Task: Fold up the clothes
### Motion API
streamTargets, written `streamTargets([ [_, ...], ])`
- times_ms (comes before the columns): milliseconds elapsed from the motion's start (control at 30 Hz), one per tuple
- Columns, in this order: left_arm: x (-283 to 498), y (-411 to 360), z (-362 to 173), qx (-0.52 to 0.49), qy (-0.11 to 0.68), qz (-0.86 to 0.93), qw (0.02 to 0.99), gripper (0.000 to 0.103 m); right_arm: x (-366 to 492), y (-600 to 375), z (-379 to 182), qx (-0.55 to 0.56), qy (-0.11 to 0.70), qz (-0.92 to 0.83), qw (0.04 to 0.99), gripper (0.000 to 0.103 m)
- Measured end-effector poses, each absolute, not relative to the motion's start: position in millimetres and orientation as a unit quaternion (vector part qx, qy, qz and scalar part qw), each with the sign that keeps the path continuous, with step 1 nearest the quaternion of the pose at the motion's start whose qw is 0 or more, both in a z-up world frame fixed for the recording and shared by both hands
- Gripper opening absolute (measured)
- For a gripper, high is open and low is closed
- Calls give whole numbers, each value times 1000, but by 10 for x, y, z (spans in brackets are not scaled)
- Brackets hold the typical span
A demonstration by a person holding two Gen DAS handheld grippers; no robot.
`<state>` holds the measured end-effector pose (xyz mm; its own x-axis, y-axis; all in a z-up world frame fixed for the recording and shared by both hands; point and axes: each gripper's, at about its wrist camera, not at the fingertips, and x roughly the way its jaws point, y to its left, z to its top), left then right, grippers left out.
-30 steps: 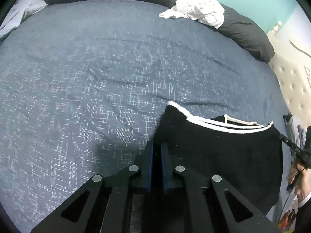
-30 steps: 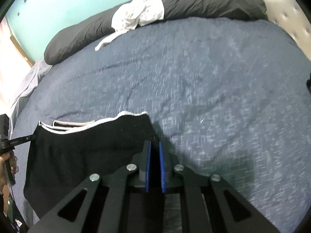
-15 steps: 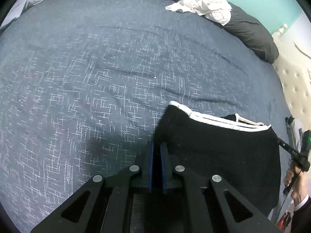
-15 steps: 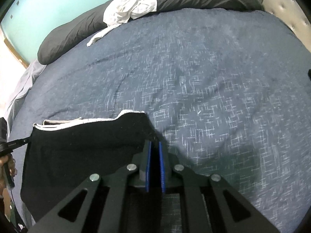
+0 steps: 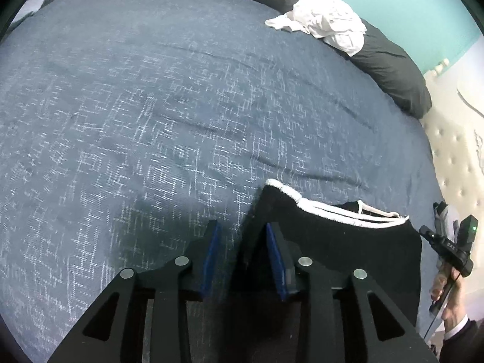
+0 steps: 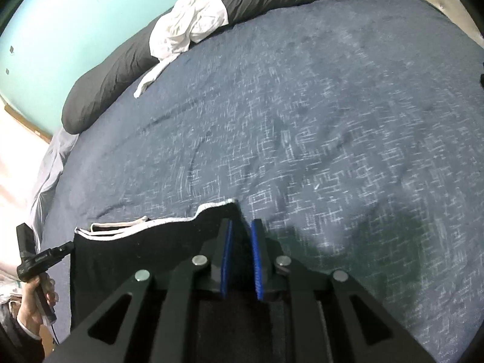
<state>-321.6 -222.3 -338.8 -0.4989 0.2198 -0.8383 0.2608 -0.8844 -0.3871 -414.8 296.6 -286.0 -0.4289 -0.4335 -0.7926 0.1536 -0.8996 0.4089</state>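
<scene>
Wide bed cover of dark blue cloth with white crosshatch fleck [image 5: 169, 127] fills both views; used here as the landmark. Along cover's far edge: long charcoal bolster pillow [image 5: 390, 63], with crumpled white cotton garment [image 5: 326, 27] heaped on it, well apart from the work. At cover's near edge: black knit garment with white-trimmed hem [image 5: 348, 242], lying flat, apparently doubled over, trim lines stacked along its far side. Soft, light, limp; likely to sag and slide off itself when lifted, not fragile. Best hold judged to be at the two trimmed corners, thicker edge, less slip.

Left gripper [image 5: 242, 243] at garment's corner on that side, blue pads apart and opening, corner cloth lying between them against one pad, not pinched. Right gripper [image 6: 242, 239] at the opposite corner, pads a narrow gap apart and opening too, black cloth between; whether pads press on it cannot be told. Each gripper's handle and the hand on it visible at the other view's edge. Looks like a release after laying a fold.
</scene>
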Motion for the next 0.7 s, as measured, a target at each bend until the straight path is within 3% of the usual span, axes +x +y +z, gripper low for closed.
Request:
streamTargets([
  [267, -3334, -2214, -3443, 504, 226, -833, 7, 33, -4279, 2796, -3069, 535, -113, -818, 178, 13],
  [467, -3318, -2216, -3468, 504, 221, -835, 7, 22, -4288, 2781, -3130, 535, -102, -820, 179, 8],
  [700, -3295, -2288, -3370, 500, 235, -833, 19, 23, -4218, 2843, -3046, 520, -65, -842, 128, 6],
])
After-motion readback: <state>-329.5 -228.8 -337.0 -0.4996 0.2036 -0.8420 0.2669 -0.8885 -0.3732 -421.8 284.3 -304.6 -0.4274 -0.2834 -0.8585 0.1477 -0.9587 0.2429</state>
